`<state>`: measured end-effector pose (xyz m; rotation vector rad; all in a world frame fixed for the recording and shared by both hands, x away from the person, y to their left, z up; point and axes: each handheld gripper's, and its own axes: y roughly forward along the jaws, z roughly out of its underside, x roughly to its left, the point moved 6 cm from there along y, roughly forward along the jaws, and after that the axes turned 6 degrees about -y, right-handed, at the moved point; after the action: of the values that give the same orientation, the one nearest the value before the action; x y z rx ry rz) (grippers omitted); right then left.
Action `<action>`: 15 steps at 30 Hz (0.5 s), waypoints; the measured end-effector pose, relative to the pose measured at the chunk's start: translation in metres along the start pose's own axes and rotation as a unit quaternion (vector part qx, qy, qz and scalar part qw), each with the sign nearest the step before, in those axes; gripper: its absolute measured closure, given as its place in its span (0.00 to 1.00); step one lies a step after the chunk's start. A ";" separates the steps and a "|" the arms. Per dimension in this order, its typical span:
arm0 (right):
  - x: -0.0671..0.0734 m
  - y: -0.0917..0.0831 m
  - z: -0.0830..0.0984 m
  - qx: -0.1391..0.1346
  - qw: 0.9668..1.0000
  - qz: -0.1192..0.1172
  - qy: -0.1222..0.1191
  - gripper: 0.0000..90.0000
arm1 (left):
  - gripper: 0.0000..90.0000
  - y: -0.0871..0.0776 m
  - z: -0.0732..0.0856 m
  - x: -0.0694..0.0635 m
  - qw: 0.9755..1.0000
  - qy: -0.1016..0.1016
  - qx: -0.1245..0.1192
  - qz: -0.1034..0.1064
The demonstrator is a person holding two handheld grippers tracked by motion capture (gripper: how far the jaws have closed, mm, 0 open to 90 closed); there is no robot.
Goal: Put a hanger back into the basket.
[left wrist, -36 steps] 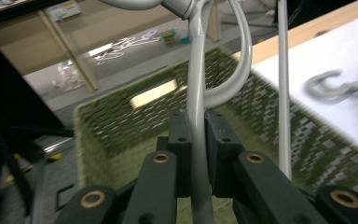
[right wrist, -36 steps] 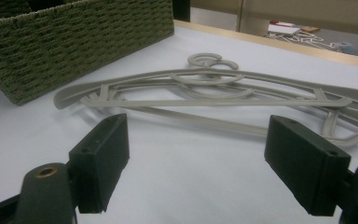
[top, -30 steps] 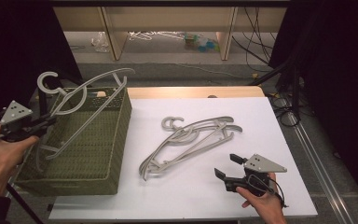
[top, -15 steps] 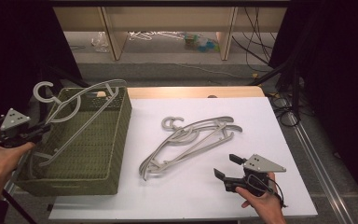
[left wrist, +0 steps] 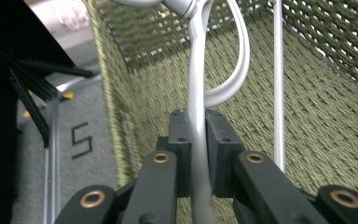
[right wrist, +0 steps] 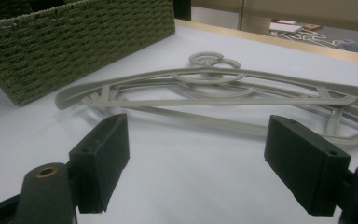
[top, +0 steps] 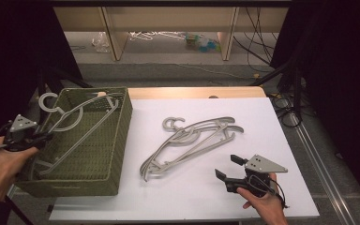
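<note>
High view, far left: the left claw (top: 41,138) is clamped on a grey plastic clothes hanger (top: 77,116) that leans tilted inside the olive-green woven rectangular basket (top: 117,140), its hook poking above the far-left rim. Right of the basket, a pile of grey plastic hangers (top: 192,140) lies flat on the white table (top: 272,122). Near right, the right claw (top: 228,168) rests wide open and empty, just beside the pile.

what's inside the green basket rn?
A grey hanger, gripped by the left gripper, hook poking over the basket rim. Its lower end is hidden by the near wall.
</note>
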<state>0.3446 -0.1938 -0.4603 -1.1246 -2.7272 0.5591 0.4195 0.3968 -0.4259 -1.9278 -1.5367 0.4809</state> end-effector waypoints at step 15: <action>-0.002 -0.003 0.000 0.011 1.000 0.007 -0.008 0.25 | 0.90 0.035 0.008 -0.012 0.997 -0.016 0.076 -0.005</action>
<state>0.3438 -0.1973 -0.4592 -1.1386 -2.7225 0.6015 0.4371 0.3830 -0.4564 -1.8034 -1.4851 0.6079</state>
